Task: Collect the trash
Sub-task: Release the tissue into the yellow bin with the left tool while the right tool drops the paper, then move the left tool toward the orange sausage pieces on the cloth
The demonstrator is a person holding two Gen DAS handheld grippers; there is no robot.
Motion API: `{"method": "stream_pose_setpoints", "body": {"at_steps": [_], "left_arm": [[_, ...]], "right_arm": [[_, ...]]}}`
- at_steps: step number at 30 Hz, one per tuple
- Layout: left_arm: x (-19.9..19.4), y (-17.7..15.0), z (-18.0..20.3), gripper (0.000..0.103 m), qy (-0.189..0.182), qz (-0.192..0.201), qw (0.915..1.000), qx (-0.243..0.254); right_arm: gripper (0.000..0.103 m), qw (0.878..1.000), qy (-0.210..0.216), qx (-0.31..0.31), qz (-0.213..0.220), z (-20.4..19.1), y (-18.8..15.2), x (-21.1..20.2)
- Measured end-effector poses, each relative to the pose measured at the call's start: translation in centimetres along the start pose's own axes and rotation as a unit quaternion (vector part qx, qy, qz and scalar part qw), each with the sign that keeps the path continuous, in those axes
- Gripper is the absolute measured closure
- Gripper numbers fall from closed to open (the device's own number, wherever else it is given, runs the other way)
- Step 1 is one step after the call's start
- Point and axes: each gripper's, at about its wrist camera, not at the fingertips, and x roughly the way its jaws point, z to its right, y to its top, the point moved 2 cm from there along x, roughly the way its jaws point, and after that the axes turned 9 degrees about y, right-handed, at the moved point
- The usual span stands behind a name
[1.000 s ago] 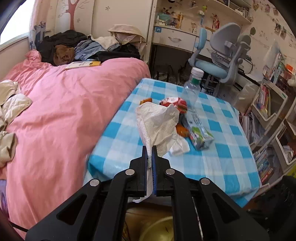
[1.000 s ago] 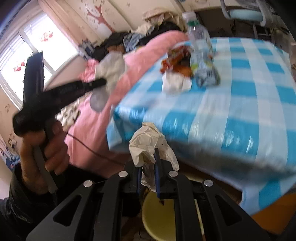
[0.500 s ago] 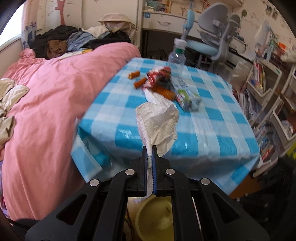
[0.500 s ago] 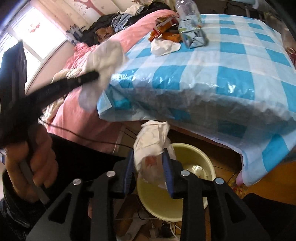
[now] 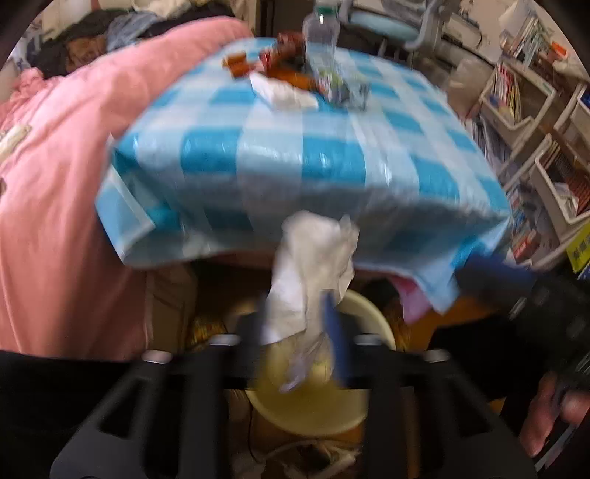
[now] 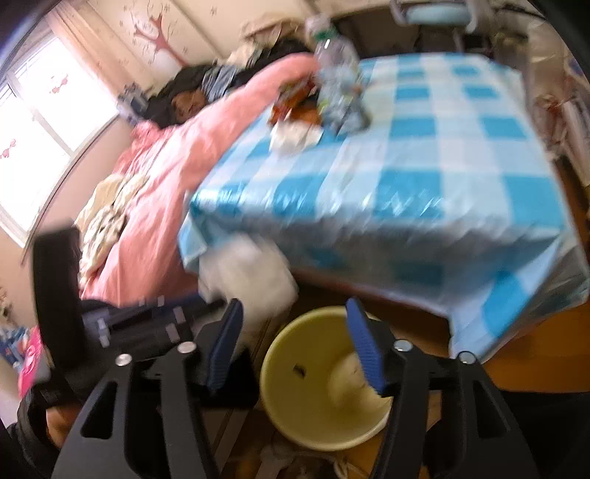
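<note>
My left gripper (image 5: 298, 317) has its jaws parted, with a crumpled white tissue (image 5: 313, 265) loose between them above a yellow bin (image 5: 313, 398) on the floor. My right gripper (image 6: 295, 331) is open and empty over the same bin (image 6: 295, 405); a white wad (image 6: 350, 383) lies inside it. The left gripper's tissue (image 6: 250, 272) shows in the right wrist view beside the bin. A plastic bottle (image 5: 320, 33), snack wrappers (image 5: 284, 55) and a white tissue (image 5: 284, 94) lie at the far side of the blue-checked table (image 5: 295, 154).
A pink bed (image 5: 55, 184) with piled clothes stands left of the table. Shelves with books (image 5: 516, 95) and an office chair (image 5: 383, 29) stand right and behind. The table edge (image 6: 368, 258) overhangs the bin.
Both grippers dropped below the table edge over the bin. The right gripper opened and its tissue fell into the bin. The left gripper's jaws have opened around its tissue.
</note>
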Motion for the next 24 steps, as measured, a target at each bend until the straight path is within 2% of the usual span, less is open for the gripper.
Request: {"method": "stream_pose_setpoints", "body": {"at_steps": [1, 4, 8, 12, 15, 18, 24], "left_arm": [[0.0, -0.2, 0.1, 0.051, 0.003, 0.001, 1.0000, 0.002], [-0.3, -0.3, 0.4, 0.046, 0.007, 0.012, 0.9999, 0.009], [-1.0, 0.0, -0.1, 0.032, 0.016, 0.030, 0.9994, -0.003], [-2.2, 1.5, -1.0, 0.022, 0.027, 0.066, 0.9971, -0.026], [-3.5, 3.4, -1.8, 0.017, 0.030, 0.101, 0.9935, -0.042], [-4.6, 6.5, -3.6, 0.012, 0.039, 0.138, 0.9870, -0.073], [-4.4, 12.6, -6.7, 0.008, 0.055, 0.156, 0.9795, -0.116]], "right_arm": [[0.039, 1.000, -0.008, -0.004, 0.012, 0.0, 0.2, -0.4], [0.034, 0.999, -0.022, -0.008, 0.036, 0.1, 0.6, -1.1], [0.031, 0.998, -0.037, -0.014, 0.052, 0.1, 1.3, -1.3], [0.026, 0.996, -0.058, -0.040, 0.056, -0.1, 3.2, -1.2], [0.021, 0.993, -0.087, -0.058, 0.060, 0.7, 5.6, -0.9], [0.019, 0.989, -0.118, -0.061, 0.060, 2.4, 8.8, 0.2], [0.018, 0.983, -0.173, -0.042, 0.050, 7.3, 15.3, 4.1]]}}
